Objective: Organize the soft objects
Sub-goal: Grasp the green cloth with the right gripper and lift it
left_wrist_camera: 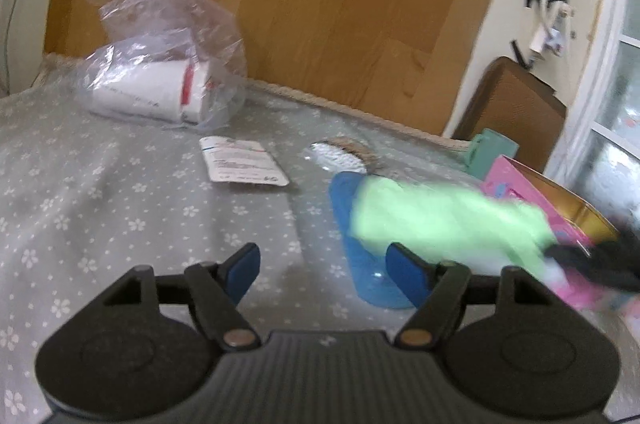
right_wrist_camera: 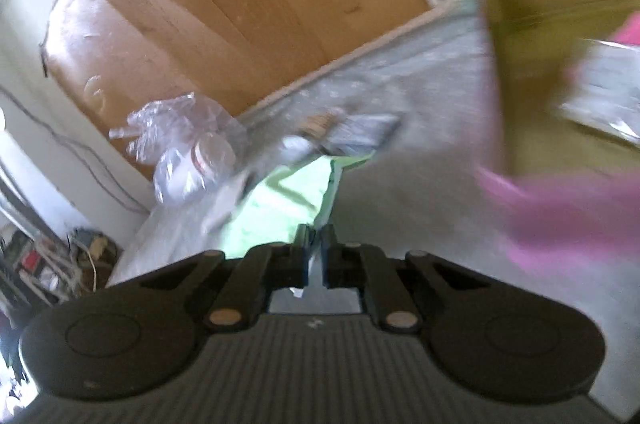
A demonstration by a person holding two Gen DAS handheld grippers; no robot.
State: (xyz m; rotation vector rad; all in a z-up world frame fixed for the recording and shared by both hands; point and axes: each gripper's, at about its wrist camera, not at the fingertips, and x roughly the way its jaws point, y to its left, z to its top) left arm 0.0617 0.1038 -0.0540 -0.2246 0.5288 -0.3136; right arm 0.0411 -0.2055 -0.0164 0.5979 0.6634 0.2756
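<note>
Right wrist view: right claw (right_wrist_camera: 316, 244) pressed together, pinching green cloth (right_wrist_camera: 288, 196), which trails ahead of it. Left claw (left_wrist_camera: 324, 272) spread, empty, cloth just beyond its right finger. Step: carrying. Next, likely a drop into pink box (left_wrist_camera: 532, 192).

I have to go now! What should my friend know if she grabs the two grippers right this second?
Left gripper: open, empty, above the flowered grey tablecloth.
Right gripper: shut on the light green fuzzy cloth, beside the open pink cardboard box.
The blue folded cloth lies on the table, under the green one.
Done: green cloth grabbed.
Left: probably put both cloths in the box.
</note>
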